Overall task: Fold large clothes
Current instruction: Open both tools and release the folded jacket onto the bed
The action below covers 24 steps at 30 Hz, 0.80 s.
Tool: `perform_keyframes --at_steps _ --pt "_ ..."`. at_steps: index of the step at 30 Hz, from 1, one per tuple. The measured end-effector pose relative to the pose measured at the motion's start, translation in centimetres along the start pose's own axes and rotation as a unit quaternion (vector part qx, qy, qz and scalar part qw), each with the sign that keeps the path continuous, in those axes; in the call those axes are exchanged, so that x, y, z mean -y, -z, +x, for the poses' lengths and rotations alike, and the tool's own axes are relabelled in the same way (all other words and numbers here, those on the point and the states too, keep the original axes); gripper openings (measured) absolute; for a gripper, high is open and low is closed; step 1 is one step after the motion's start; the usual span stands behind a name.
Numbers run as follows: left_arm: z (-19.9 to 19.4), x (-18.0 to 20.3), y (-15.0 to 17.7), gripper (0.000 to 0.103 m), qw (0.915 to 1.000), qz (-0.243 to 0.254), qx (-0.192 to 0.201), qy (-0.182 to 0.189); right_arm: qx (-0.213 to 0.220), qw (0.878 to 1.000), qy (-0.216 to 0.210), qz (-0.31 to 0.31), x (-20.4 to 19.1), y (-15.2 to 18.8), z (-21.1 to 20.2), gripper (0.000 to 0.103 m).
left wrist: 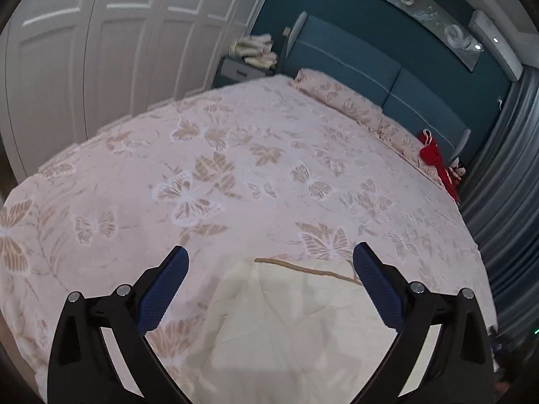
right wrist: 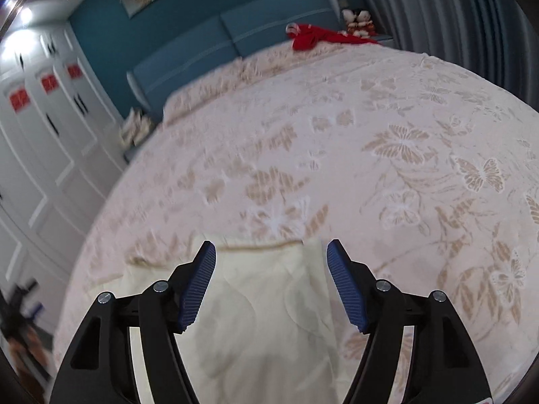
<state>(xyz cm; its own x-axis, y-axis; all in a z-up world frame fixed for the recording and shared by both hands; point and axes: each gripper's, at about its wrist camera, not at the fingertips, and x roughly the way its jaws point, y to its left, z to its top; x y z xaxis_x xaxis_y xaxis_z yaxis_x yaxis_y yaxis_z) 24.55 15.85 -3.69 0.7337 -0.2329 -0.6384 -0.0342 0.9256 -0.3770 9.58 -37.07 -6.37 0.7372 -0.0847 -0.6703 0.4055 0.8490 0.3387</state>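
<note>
1. Cream quilted garment spread flat on the bedspread at the near edge of the bed, at 6 o'clock in both wrist views; far hem with a thin tan trim line showing at about 12 o'clock of the cloth.
2. Left gripper spread wide, nothing between the blue pads, hovering over the garment's far left corner.
3. Right gripper also parted, somewhat narrower, empty, above the far edge of the same cloth (right view smeared, so fine detail cannot be told).
4. Judged soft, light and limp: padded, with stitched quilting curves, likely to sag and drape when lifted, not slippery, not fragile.
5. Best taken at the two far corners along the trimmed hem, one corner per gripper, pinching through all layers so the lower one does not lag behind.
6. Risk judged: catching the bedspread along with the garment, both being pale and lying in contact.
7. Red clothing far off near the headboard, at 1 o'clock in the right view, well apart.
</note>
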Motion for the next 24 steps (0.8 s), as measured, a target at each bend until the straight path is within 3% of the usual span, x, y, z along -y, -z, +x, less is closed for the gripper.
perform_keyframes --at_steps 5,8,10,11,13,14,16,19,24 --pt "6.8 2.2 1.4 0.092 0.9938 0.036 -0.105 0.002 -0.06 0.998 0.021 0.029 0.2 1.0 5.0 0.068" --pt "10.9 1.9 2.9 0.08 0.9851 0.046 -0.164 -0.026 -0.079 0.995 0.038 0.048 0.3 1.4 7.3 0.068" --pt "12.4 1.0 4.0 0.065 0.9819 0.031 -0.183 -0.039 -0.095 0.993 0.037 0.054 0.2 1.7 8.3 0.065" --pt "12.6 0.7 4.2 0.061 0.9818 0.023 -0.184 -0.04 -0.102 0.993 0.037 0.054 0.1 1.7 8.7 0.061" --pt "12.5 0.0 4.2 0.033 0.983 0.006 -0.18 -0.037 -0.11 0.993 0.032 0.031 -0.6 1.7 9.1 0.012" --pt "12.2 0.0 4.0 0.021 0.984 0.003 -0.175 -0.033 -0.109 0.993 0.025 0.025 -0.9 1.5 8.8 0.012" --pt "11.4 0.6 3.5 0.012 0.9866 0.016 -0.159 -0.032 -0.069 0.997 0.01 0.02 -1.7 0.8 7.1 0.009" --pt "11.2 1.5 3.2 0.01 0.9873 0.045 -0.145 -0.047 -0.03 0.999 0.011 0.025 -1.8 0.0 5.7 0.008" --pt "13.1 0.7 4.8 0.011 0.9838 0.046 -0.16 -0.066 -0.085 0.995 0.041 0.039 0.3 2.2 9.7 0.008"
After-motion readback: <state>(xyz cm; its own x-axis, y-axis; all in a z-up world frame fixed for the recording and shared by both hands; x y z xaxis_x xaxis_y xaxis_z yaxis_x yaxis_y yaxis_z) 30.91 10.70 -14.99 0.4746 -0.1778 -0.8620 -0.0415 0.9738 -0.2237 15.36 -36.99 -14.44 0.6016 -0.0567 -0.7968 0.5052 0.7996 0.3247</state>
